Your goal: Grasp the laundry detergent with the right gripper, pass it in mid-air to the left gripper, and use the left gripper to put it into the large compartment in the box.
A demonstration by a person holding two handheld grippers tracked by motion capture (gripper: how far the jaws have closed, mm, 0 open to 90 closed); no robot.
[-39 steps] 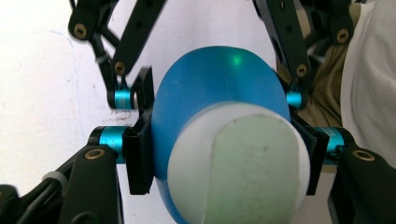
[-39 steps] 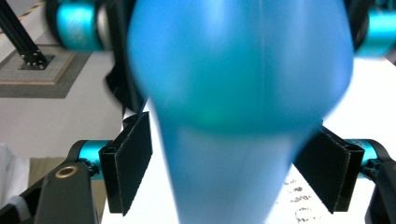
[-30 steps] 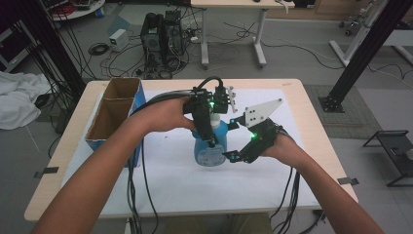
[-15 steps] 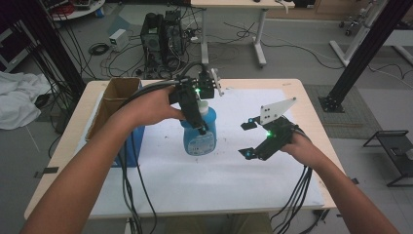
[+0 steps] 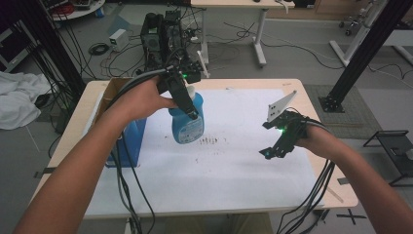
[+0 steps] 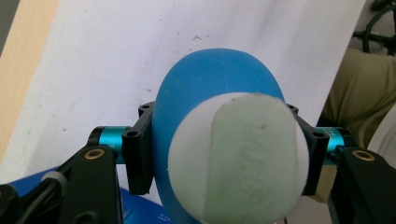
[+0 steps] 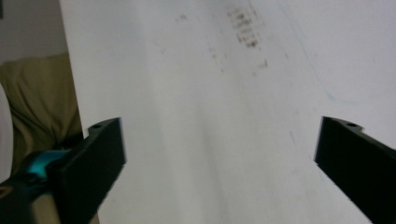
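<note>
High view has my left gripper [image 5: 187,105] clamped across the upper body of the blue bottle [image 5: 187,124], which hangs clear of the white sheet [image 5: 234,165] near the table's [image 5: 311,105] left side, just beside the cardboard box [image 5: 114,90]. I grip it high, under the white cap [image 6: 238,156], so the weight hangs below the jaws and the bottle stays upright; the left gripper view shows both jaws pressed flat against the blue sides, cap towards the lens. My right gripper [image 5: 275,146] sits well apart over the right part of the sheet with nothing in it. Its jaws have just been opening and now stand wide apart with only the bare sheet between them. I judge the box is where the bottle goes.
</note>
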